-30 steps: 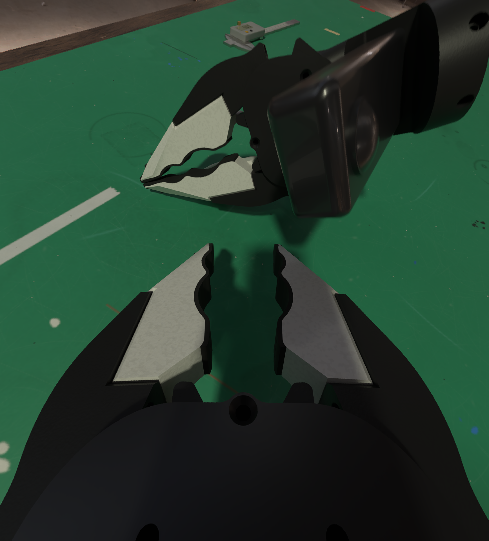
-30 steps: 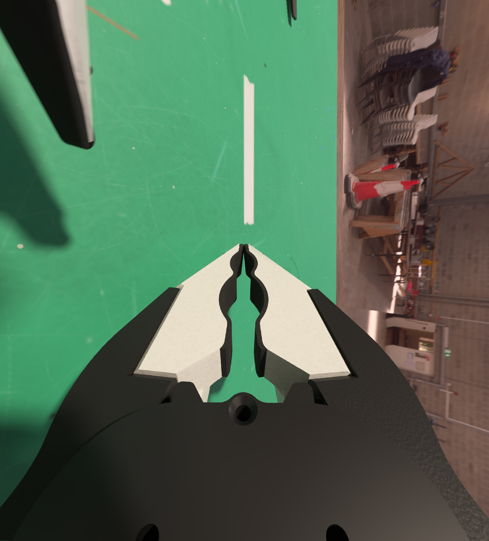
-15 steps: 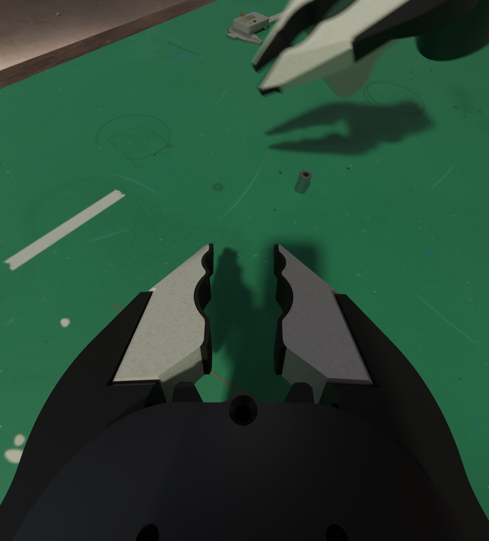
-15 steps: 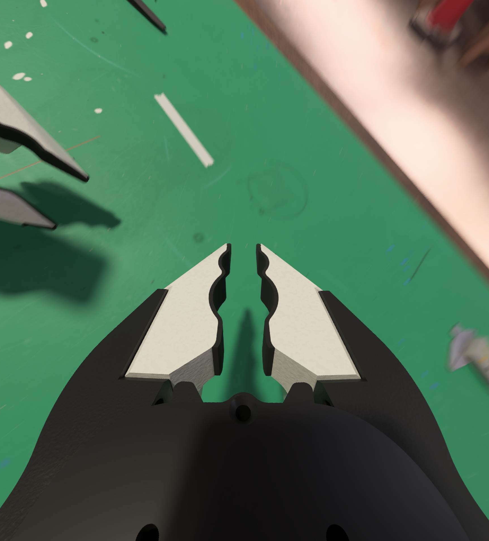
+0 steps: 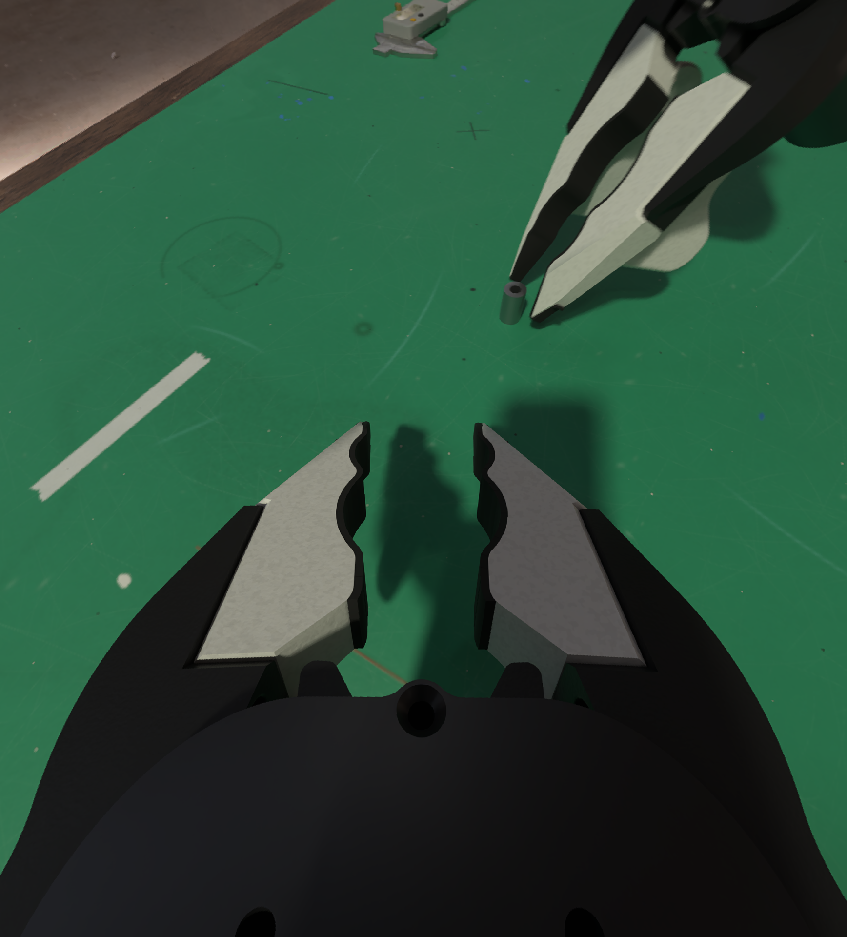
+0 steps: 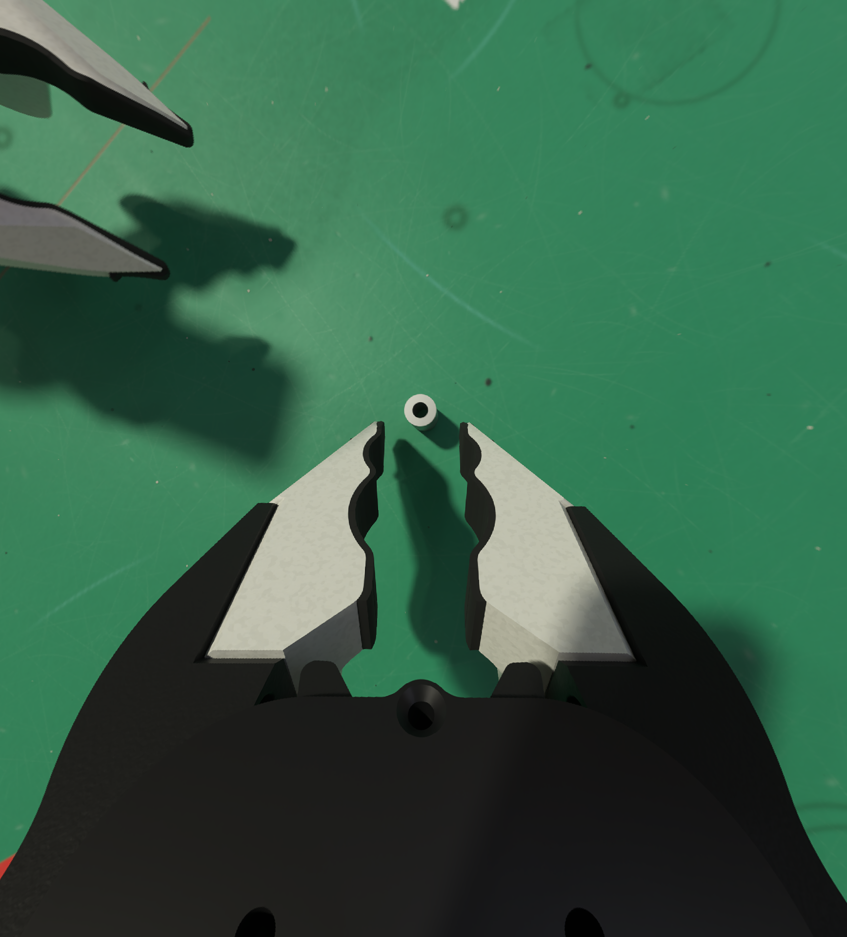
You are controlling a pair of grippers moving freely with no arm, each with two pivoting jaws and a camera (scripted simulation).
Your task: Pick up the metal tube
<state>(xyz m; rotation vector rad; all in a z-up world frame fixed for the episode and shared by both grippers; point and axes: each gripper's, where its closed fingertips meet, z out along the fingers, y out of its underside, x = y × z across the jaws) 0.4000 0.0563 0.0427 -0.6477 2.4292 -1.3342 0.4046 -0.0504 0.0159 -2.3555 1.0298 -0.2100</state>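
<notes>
Right gripper (image 6: 421, 426) poised above tube (image 6: 420, 410), jaws apart, tips just short of it. Tube upright on green mat (image 6: 665, 304). Advice: centre tube between pads, descend, close gently. Left gripper (image 5: 421, 431) apart, empty, well clear of tube.

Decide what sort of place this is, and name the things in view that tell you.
Probably a workshop bench: a scuffed, paint-flecked green mat covers the table, with a strip of pale tape, a grey measuring tool near the far edge, and a small metal tube standing upright.
</notes>
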